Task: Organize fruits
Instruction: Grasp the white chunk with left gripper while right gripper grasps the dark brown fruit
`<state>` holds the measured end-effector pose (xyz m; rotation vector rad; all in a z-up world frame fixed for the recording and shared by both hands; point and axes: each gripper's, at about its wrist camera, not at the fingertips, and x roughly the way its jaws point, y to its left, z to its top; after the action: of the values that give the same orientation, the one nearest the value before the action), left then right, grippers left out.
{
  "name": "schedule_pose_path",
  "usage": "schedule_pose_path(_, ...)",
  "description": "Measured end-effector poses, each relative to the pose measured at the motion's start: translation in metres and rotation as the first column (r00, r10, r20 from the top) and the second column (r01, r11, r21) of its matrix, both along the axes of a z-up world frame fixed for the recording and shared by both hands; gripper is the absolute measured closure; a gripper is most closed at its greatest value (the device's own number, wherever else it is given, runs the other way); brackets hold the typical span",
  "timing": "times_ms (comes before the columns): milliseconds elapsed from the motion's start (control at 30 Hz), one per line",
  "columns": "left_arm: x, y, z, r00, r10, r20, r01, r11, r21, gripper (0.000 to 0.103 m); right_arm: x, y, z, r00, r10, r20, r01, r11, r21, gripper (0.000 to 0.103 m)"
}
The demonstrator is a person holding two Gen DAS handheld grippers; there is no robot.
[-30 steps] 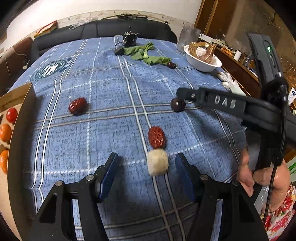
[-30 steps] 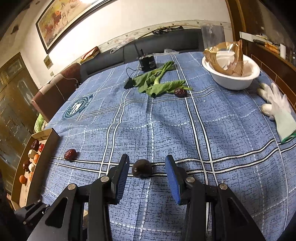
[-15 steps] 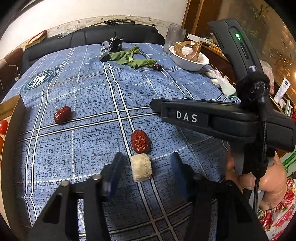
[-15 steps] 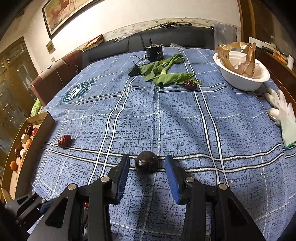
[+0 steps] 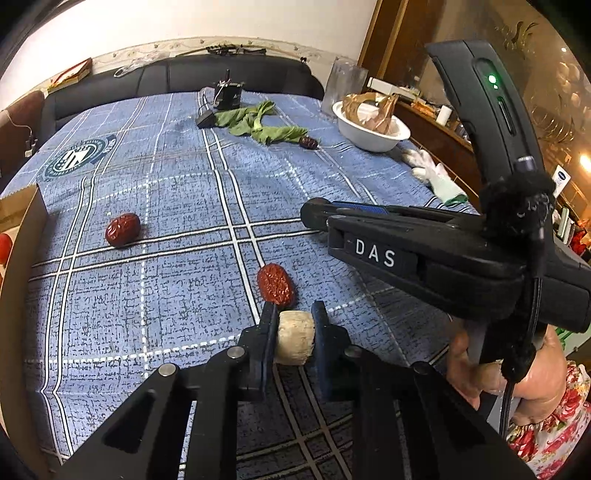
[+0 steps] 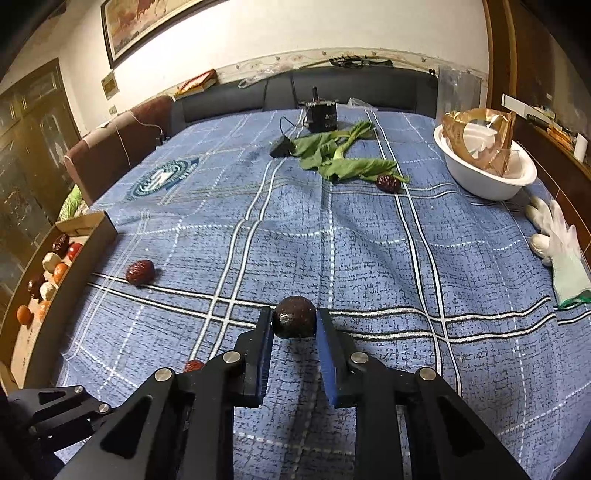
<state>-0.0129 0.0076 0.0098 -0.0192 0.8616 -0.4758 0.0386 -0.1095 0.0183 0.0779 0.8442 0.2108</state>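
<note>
A blue plaid tablecloth [image 6: 369,240] covers a big table, with a dark sofa [image 6: 332,88] along the far wall under a framed picture [image 6: 147,22]. At the left edge sits an open cardboard box [image 6: 86,236] holding sorted red, orange, pale and dark fruits. At the far right stands a white bowl [image 6: 487,181] with crumpled brownish wrapping in it, and white gloves [image 6: 557,236] lie near it. A green cloth [image 6: 343,158] lies toward the back beside a small black device [image 6: 322,116], with a dark red date [image 6: 388,182] at its edge. Another red date [image 5: 122,229] lies alone on the left part of the cloth. The left gripper [image 5: 295,321] is pinching a pale, cork-like chunk [image 5: 295,341] between its pads; a wrinkled red date [image 5: 275,284] lies just beyond the fingertips. The right gripper [image 6: 294,325] is clamped on a round dark fruit [image 6: 294,322] resting on the cloth. A hand [image 5: 517,373] holds that right tool's handle.
</note>
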Motion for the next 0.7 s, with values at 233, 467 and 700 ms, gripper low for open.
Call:
schedule_pose_path(233,0.002,0.006,-0.001,1.000,0.007,-0.015,-0.007,0.999,-0.036,0.085,-0.007,-0.007,0.001,1.000,-0.027,0.005,0.026,0.999,0.029,0.079)
schedule_pose_path(467,-0.004,0.024,0.007,0.999,0.036,-0.024,-0.039,0.993,-0.113,0.085,-0.023,-0.002,0.013,0.999,-0.035,0.036,0.033,0.998,0.045,0.079)
schedule_pose_path(700,-0.036,0.086,0.043,0.988,0.152,0.042,-0.143,0.977,-0.159,0.085,-0.045,0.015,0.032,0.998,0.000,0.065,-0.005,0.997,0.073,0.078)
